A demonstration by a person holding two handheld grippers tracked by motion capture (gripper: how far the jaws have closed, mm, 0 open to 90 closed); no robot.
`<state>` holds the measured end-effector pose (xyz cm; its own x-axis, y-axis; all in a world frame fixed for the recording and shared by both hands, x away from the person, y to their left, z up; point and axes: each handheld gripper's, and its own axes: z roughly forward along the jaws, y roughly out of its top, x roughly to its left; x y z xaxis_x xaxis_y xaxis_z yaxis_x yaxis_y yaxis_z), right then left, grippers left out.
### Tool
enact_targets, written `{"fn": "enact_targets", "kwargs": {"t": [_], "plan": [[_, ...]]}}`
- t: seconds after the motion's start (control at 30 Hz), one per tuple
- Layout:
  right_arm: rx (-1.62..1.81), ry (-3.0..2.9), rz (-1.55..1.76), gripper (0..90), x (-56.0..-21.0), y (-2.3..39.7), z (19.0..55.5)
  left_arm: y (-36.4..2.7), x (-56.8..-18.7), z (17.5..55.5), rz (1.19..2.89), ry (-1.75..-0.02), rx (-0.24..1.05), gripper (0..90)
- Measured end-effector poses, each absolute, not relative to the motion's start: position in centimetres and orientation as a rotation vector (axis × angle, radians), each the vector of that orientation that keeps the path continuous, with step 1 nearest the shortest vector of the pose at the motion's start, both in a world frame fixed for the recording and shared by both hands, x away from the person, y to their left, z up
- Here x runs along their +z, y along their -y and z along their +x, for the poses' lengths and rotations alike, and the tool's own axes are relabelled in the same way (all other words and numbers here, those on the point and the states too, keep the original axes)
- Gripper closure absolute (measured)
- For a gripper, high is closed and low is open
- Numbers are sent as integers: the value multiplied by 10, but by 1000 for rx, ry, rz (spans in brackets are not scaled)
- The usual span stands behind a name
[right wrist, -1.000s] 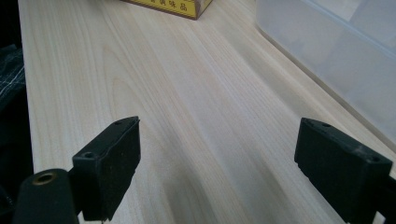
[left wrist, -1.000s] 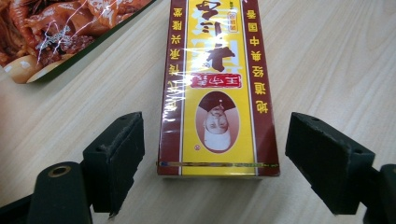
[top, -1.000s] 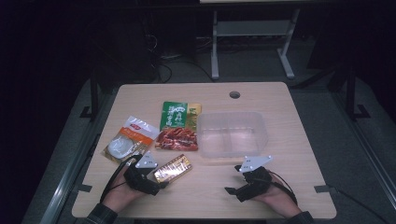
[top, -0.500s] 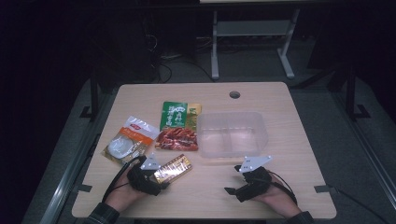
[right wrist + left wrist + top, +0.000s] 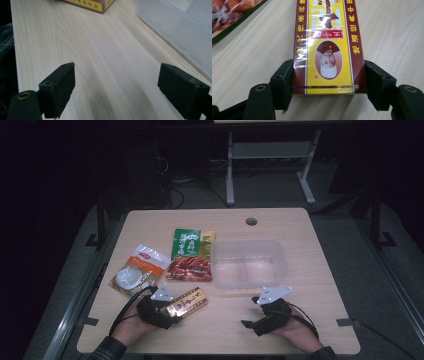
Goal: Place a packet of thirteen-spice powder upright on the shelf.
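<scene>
While the left gripper (image 5: 328, 100) is closing on the red-and-yellow box (image 5: 328, 47), its jaws have just been narrowing and are now sitting against both long sides at the box's near end; whether they're pressing firmly yet, can't tell. Box is lying flat on the worktop (image 5: 225, 330), stretching straight ahead of that gripper. Right gripper (image 5: 125, 87) is hanging wide w/ nothing between its jaws, the clear tub (image 5: 180, 27) just ahead to its right. To do this grab well, I'd judge: finish squeezing evenly, keep the jaws square to the sides so the glossy wrap isn't slipping, and lift level, since holding 1 end is leaving the far end to droop.
</scene>
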<state>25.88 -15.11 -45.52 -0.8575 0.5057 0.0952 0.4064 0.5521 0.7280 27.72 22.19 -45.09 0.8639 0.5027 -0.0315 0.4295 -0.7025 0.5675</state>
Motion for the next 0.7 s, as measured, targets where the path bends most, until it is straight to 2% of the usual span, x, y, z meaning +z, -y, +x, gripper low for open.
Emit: {"fn": "enact_targets", "kwargs": {"t": [0.17, 0.2, 0.3, 0.37, 0.4, 0.43, 0.57, 0.6, 0.63, 0.7], "plan": [[1207, -2669, 758, 148, -448, 152, 255, -215, -444, 270, 2399, -595, 132, 320], [1242, -2669, 741, 185, -444, 153, 254, -214, -441, 270, 2406, -558, 126, 320], [1270, -2674, 738, 215, -441, 152, 253, -208, -438, 264, 2381, -508, 97, 320], [1296, -2673, 713, 276, -437, 151, 251, -202, -436, 261, 2379, -465, 93, 320], [1331, -2672, 690, 343, -433, 149, 250, -196, -435, 257, 2364, -436, 79, 320], [1331, -2672, 690, 343, -433, 149, 250, -196, -435, 257, 2364, -436, 79, 320], [1384, -2669, 652, 444, -426, 147, 249, -186, -434, 252, 2357, -377, 63, 320], [1399, -2670, 620, 516, -424, 146, 249, -184, -434, 251, 2362, -366, 54, 320], [1399, -2670, 620, 516, -424, 146, 249, -182, -435, 250, 2362, -356, 50, 320], [1418, -2681, 607, 612, -423, 145, 250, -178, -436, 249, 2370, -337, 44, 320]]}}
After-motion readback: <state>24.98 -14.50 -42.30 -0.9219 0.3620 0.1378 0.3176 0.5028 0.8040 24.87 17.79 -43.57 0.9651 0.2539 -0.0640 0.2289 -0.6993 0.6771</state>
